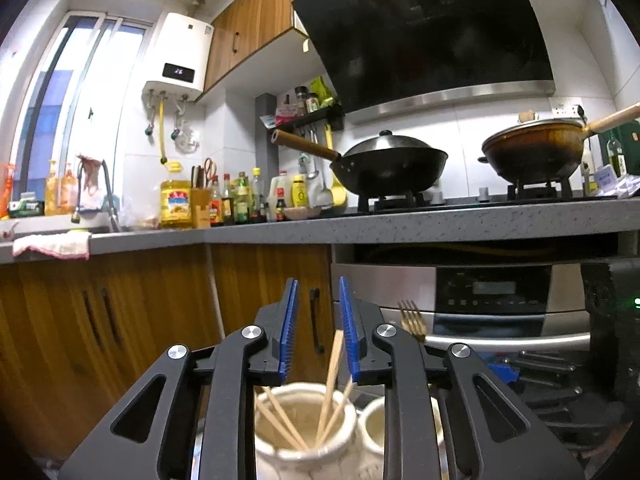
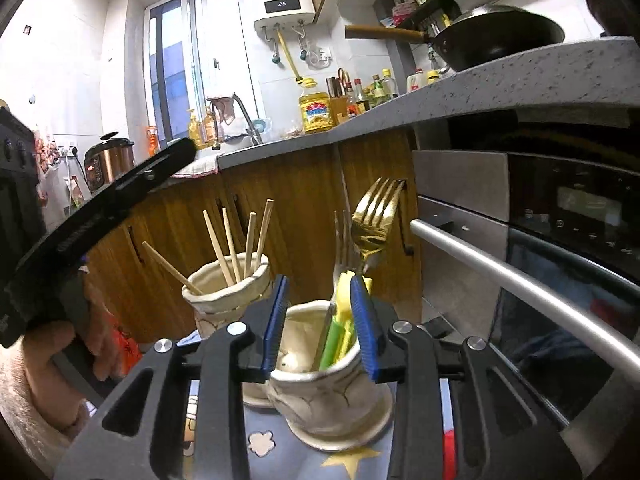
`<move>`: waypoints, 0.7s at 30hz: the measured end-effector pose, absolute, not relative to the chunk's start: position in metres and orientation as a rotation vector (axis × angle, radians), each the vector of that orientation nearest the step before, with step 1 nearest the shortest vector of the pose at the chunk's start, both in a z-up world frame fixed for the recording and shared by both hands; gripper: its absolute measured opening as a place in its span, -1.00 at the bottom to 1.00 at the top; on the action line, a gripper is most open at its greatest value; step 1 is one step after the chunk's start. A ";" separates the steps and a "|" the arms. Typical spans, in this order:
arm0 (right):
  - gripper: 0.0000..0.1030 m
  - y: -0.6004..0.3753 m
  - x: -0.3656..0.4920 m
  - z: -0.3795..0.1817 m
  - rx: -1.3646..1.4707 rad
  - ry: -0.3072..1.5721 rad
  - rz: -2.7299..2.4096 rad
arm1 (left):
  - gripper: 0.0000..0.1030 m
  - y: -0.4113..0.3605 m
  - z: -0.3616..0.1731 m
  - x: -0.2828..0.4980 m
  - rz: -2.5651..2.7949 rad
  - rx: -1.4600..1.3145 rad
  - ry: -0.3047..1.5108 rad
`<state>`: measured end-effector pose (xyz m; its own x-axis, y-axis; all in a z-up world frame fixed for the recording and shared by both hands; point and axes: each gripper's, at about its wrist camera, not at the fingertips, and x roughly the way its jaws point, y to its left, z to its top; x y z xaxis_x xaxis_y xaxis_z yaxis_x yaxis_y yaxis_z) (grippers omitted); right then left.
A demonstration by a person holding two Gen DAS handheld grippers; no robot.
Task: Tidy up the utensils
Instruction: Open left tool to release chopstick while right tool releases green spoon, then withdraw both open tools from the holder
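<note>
Two ceramic cups stand side by side below the oven (image 2: 560, 216). The left cup (image 2: 228, 292) holds chopsticks (image 2: 230, 246); the right cup (image 2: 324, 384) holds a gold fork (image 2: 374, 220). Left gripper (image 1: 319, 300) is apart above the chopsticks, pressing nothing. Right gripper (image 2: 320, 292) is apart, straddling the right cup's utensils.

We see both views lit mainly by daylight from the window (image 1: 60, 112), which blows out to white around its frame and washes the nearby wall. The upper kitchen is bright; the wooden cabinet fronts (image 1: 140, 312) below the countertop (image 1: 440, 224) sit in shadow, dimmer and slightly grainy. The black range hood (image 1: 424, 36) carries faint reflections. Straight edges bow strongly toward the borders (the usual fisheye bend), and dark vignetting fills the corners. The oven handle (image 2: 520, 280) shows a soft highlight. Close parts at the bottom look a little soft.
</note>
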<state>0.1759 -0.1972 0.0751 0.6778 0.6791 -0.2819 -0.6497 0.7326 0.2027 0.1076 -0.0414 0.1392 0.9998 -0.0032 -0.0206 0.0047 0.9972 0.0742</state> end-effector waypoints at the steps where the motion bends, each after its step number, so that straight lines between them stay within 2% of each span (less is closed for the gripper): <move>1: -0.37 -0.198 0.174 0.075 0.088 0.361 0.741 | -0.48 -0.041 0.138 0.100 -0.003 0.073 0.031; 5: -0.28 -0.200 0.161 0.068 0.073 0.404 0.712 | -0.39 -0.039 0.121 0.076 0.003 0.058 0.102; 10: -0.10 -0.198 0.144 0.050 0.031 0.462 0.666 | -0.11 -0.035 0.087 0.061 0.015 0.064 0.196; 12: 0.01 -0.198 0.141 0.042 0.022 0.488 0.644 | 0.00 -0.033 0.074 0.059 0.034 0.077 0.224; 17: 0.48 -0.197 0.127 0.028 0.011 0.507 0.600 | 0.34 -0.017 0.052 0.056 0.051 0.049 0.277; 21: 0.69 -0.193 0.117 0.022 -0.024 0.475 0.564 | 0.58 -0.005 0.043 0.052 0.075 0.031 0.272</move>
